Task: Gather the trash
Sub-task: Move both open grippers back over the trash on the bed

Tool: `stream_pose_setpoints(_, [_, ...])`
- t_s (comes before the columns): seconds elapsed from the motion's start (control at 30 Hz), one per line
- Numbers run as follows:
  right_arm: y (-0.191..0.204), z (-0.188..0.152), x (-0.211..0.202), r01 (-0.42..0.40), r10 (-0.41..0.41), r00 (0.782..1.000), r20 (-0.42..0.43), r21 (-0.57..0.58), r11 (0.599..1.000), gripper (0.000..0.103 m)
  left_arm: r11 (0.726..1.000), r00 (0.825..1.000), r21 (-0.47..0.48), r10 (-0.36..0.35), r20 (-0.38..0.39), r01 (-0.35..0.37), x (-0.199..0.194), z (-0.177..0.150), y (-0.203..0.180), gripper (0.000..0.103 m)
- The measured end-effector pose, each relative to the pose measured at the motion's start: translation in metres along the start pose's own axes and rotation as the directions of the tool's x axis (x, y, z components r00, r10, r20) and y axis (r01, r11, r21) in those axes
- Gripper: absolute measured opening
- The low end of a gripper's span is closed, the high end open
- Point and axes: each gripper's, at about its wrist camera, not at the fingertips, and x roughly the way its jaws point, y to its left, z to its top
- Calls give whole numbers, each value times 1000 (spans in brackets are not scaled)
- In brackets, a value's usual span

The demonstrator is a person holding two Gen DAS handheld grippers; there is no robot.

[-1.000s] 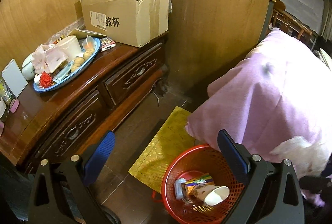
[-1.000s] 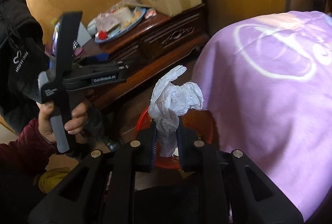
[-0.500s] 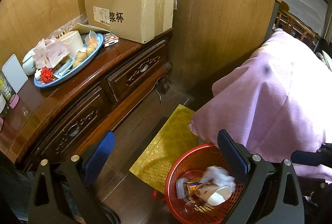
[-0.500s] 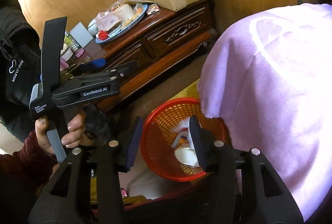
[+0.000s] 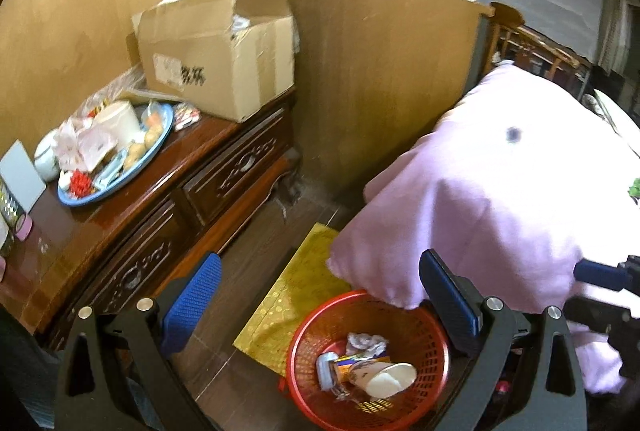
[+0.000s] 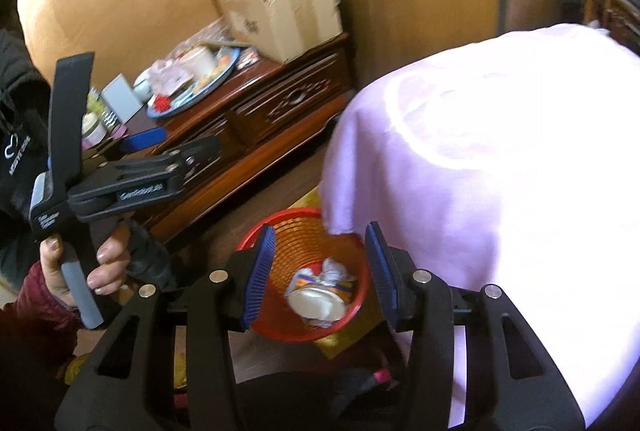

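Note:
A red mesh basket (image 5: 298, 335) (image 6: 290, 215) stands on the floor beside the bed. In it lie a crumpled white tissue (image 5: 366, 343) (image 6: 334, 267), a paper cup (image 5: 386, 377) (image 6: 316, 301) and a small carton. My right gripper (image 6: 320, 231) hovers over the basket, open, with nothing between its blue pads. My left gripper (image 5: 320, 267) is open and empty too, above the floor left of the basket. In the right wrist view a hand (image 6: 100, 263) holds the left gripper's handle at the left.
A dark carved wooden dresser (image 5: 224, 175) runs along the left. On it are a blue plate (image 5: 160, 151) heaped with wrappers and food, and an open cardboard box (image 5: 224, 63). A pink bedcover (image 5: 500, 199) overhangs the basket. A yellow mat (image 5: 296, 291) lies on the floor.
The right gripper opened and let go of the white tissue, which now lies in the basket. Both grippers drew up and back from the basket.

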Motion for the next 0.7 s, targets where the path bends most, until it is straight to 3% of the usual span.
stream_pose_setpoints(0.2, [-22,-9,-50,84,-89,991,101,48,995,50,996,997,82,-48,57,43,-29,6,-42,97])
stream_pose_setpoints(0.33, [-40,-20,-88,150,-163,972,170,90,985,56,987,992,141,-91,85,79,-49,7,-73,97])
stream_pose_setpoints(0.43, [-57,-30,-117,204,-230,948,222,132,970,61,976,986,193,-125,110,102,-66,6,-102,97])
stream_pose_setpoints(0.7, [-121,-68,-191,344,-423,854,304,282,896,71,924,971,349,-207,118,155,-88,-3,-193,97])
